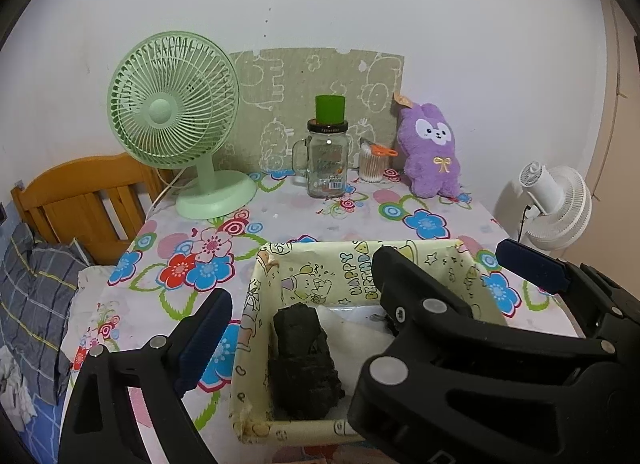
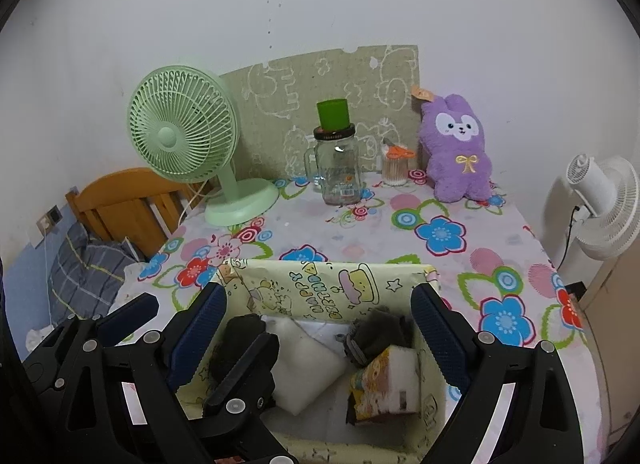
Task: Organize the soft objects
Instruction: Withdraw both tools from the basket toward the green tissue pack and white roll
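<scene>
A yellow box with birthday print [image 1: 316, 272] [image 2: 280, 284] sits at the near edge of the flowered table. It holds a black rolled cloth [image 1: 302, 360] [image 2: 236, 338], a white foam pad [image 2: 304, 364], a grey sock [image 2: 380, 328] and a white sponge in printed wrap [image 2: 392, 382]. A purple plush bunny [image 1: 432, 149] [image 2: 460, 151] stands against the back wall at the right. My left gripper [image 1: 368, 288] is open and empty above the box. My right gripper [image 2: 316, 324] is open and empty, its fingers straddling the box.
A green fan [image 1: 176, 119] [image 2: 184, 139] stands at the back left. A glass jar with a green cup on top [image 1: 326, 159] [image 2: 338, 163] and a cotton swab tub [image 1: 372, 161] [image 2: 394, 169] stand mid-back. A white fan [image 1: 556, 203] is right, a wooden bed frame [image 1: 80, 199] left.
</scene>
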A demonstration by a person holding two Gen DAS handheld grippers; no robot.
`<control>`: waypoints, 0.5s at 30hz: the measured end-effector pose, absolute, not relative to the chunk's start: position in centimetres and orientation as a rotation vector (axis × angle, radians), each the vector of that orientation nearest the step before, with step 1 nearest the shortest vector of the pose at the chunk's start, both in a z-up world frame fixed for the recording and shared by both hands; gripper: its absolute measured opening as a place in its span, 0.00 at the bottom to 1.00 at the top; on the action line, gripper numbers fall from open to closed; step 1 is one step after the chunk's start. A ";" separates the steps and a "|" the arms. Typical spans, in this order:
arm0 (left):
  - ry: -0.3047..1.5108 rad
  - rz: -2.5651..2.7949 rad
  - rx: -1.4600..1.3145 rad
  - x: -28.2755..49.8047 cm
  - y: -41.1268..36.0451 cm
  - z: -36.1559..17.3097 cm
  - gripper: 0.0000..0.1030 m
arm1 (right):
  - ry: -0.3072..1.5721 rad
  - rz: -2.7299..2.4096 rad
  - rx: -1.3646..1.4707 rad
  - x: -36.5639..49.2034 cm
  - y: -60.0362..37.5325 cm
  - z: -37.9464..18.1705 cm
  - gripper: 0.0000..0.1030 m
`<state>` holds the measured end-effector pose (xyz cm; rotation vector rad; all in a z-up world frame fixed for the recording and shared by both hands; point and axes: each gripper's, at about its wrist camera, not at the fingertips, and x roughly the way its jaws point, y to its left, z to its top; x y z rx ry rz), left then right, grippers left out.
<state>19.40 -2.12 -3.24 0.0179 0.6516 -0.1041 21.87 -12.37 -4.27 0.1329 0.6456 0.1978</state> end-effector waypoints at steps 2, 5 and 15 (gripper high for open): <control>0.641 -0.105 0.020 18.8 -2.2 -2.9 0.92 | 0.638 0.192 0.132 21.2 -12.5 -3.9 0.93; 0.628 -0.106 0.024 18.0 -2.4 -2.4 0.93 | 0.625 0.184 0.131 20.4 -12.6 -3.3 0.93; 0.585 -0.106 0.047 15.4 -3.0 -1.0 0.96 | 0.590 0.160 0.135 17.3 -13.4 -1.6 0.93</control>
